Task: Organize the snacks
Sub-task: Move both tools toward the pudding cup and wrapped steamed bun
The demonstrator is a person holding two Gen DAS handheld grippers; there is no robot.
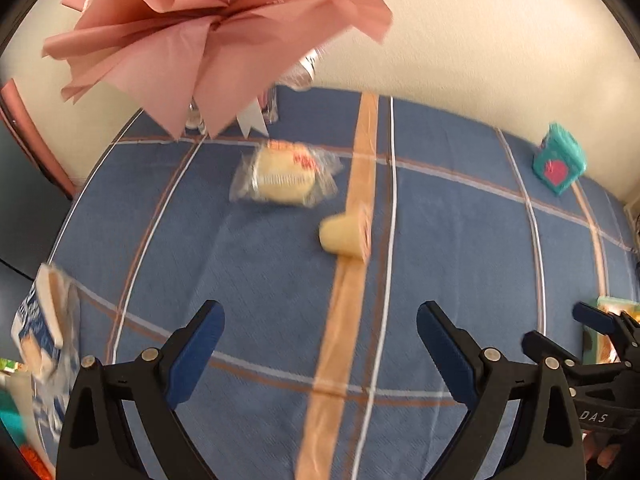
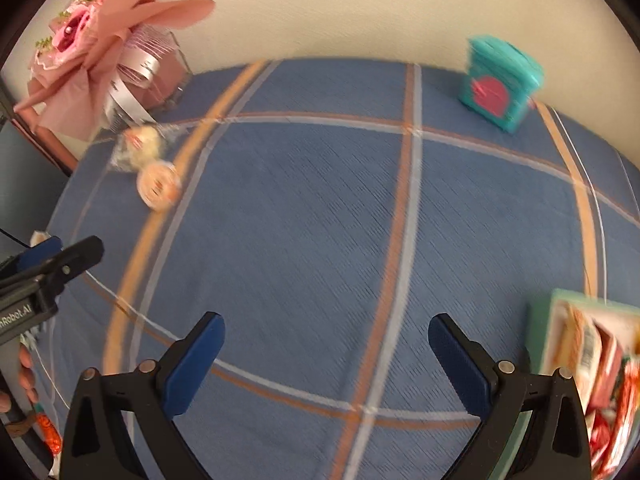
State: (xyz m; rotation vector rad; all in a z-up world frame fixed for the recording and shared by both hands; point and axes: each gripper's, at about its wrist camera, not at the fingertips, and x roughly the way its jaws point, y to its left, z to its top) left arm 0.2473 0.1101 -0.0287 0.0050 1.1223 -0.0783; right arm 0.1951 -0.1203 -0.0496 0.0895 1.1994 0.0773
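Plainly spread wide and empty, left gripper and right gripper, both hanging above the blue plaid tablecloth, touching nothing. Farther off, lying close together: wrapped pastry and small yellow cup.

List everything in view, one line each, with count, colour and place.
Wrapped bun: one, pale yellow in clear wrap, far left of cloth.
Small cup snack: one, yellow with orange lid, on its side beside the bun.
Teal box: one, teal with pink heart, far right by wall.
Snack tray: one, green rim, holding red packets, near right.
Blue-white packet: one, left edge.
Bouquet: one, pink, far left corner.
Tablecloth: one, blue with orange and white stripes.
Left tool: black with blue pads, open, empty.
Right tool: same, open, empty.
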